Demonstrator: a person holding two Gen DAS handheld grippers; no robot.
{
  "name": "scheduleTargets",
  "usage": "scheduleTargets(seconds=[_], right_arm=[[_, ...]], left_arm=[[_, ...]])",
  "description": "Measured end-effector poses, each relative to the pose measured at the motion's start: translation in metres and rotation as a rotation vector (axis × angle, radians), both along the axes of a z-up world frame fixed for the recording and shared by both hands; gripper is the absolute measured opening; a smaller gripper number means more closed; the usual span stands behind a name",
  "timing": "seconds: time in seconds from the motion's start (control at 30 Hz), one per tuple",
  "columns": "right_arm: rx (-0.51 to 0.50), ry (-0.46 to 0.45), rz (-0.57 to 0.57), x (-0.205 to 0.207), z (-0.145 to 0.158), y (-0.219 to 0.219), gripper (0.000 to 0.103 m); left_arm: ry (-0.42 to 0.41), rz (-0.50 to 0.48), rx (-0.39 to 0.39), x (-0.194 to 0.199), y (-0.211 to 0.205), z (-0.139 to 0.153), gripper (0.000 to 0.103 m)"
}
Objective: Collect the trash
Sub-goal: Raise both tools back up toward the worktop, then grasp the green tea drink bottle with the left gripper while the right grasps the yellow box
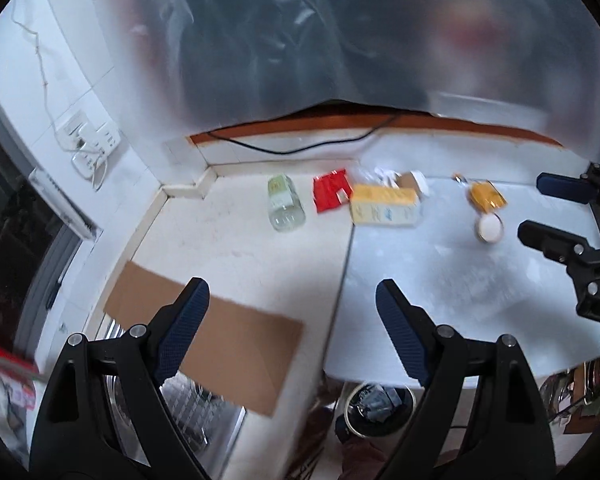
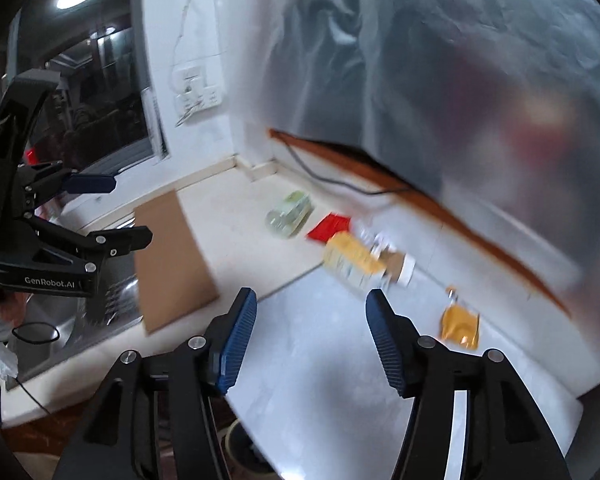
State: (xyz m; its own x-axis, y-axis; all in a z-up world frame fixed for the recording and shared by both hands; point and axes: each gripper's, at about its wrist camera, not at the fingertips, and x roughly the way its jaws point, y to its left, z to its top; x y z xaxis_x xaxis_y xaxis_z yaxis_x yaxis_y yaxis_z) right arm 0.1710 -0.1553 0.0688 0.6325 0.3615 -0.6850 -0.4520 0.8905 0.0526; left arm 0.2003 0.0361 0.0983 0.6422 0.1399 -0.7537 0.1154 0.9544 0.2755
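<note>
Trash lies on the white counter near the back wall: a clear plastic bottle on its side, a red wrapper, a yellow and white carton, a brown paper cup, an orange packet and a small white-lidded cup. The right wrist view shows the bottle, red wrapper, carton and orange packet. My left gripper is open and empty, above the counter's front. My right gripper is open and empty, also short of the trash.
A brown cardboard sheet lies over a steel sink at the left. A bin stands on the floor below the counter's front edge. A translucent plastic sheet hangs over the back wall. A black cable runs along the wall.
</note>
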Motion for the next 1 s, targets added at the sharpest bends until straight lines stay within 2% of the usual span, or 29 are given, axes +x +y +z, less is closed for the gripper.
scheduleTargets(seconds=[0.13,0.23,0.37,0.53,0.63,0.77,1.0], right_arm=[[-0.026,0.013,-0.052,0.063,0.0,0.012,0.061],[-0.045,0.043,-0.079,0.11,-0.02,0.023,0.061],[-0.037,0.118,-0.123,0.172,-0.058,0.034,0.061],[-0.037,0.236,-0.157,0.238,-0.116,0.043,0.061],[-0.044,0.271,-0.162,0.255,-0.145,0.045,0.061],[-0.042,0.302,-0.154,0.27,-0.173,0.044,0.061],[-0.053,0.334,-0.102,0.282,-0.207,0.047,0.063]], left_arm=[[0.017,0.007,-0.007,0.071,0.026,-0.013,0.083],[0.059,0.014,-0.044,0.124,0.046,-0.036,0.083],[0.097,0.003,-0.051,0.19,0.066,-0.073,0.083],[0.149,-0.005,-0.06,0.243,0.077,-0.13,0.083],[0.181,-0.001,-0.085,0.271,0.082,-0.161,0.083],[0.196,0.001,-0.123,0.29,0.08,-0.192,0.083],[0.199,0.016,-0.126,0.323,0.068,-0.225,0.083]])
